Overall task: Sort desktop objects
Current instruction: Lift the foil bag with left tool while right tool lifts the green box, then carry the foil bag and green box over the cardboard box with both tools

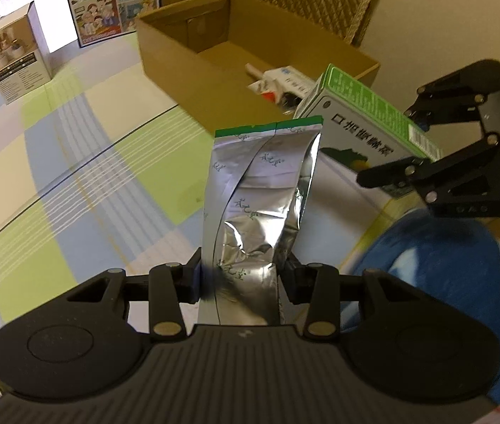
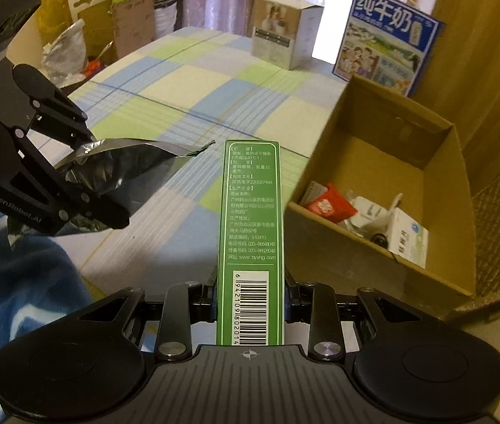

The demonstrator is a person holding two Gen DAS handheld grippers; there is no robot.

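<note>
A: What has the left tool [image 1: 239, 282] got?

B: A crinkled silver foil pouch [image 1: 260, 190] with a green strip along its top edge. The two fingers are closed on its lower end, one on each side, and the pouch stands up and away from the tool, above the tabletop [image 1: 83, 162]. In the right wrist view the same pouch [image 2: 122, 166] juts out sideways from the left tool [image 2: 91, 176], well clear of the checked cloth.

A: And the right tool [image 2: 250, 300]?

B: Clamped on a green carton [image 2: 250, 212], its fingers pressed against the two long sides near the barcode end. The narrow printed face looks up at the camera and the carton points forward over the tabletop [image 2: 186, 81]. From the left wrist view the carton [image 1: 366, 120] is tilted, held in the air by the right tool [image 1: 405, 176], just beside the pouch but apart from it.

A: Where is the box they sort into?

B: An open cardboard box [image 2: 388, 190] sits on the right part of the tabletop, ahead of both tools. Several small packets lie at its bottom, among them a red one [image 2: 327, 208] and a white one [image 2: 409, 240].

A: Anything else around?

B: A small white box [image 2: 285, 31] and a blue milk carton case [image 2: 388, 39] stand at the far edge. Blue patterned cloth [image 1: 444, 265] shows low between the tools.
</note>
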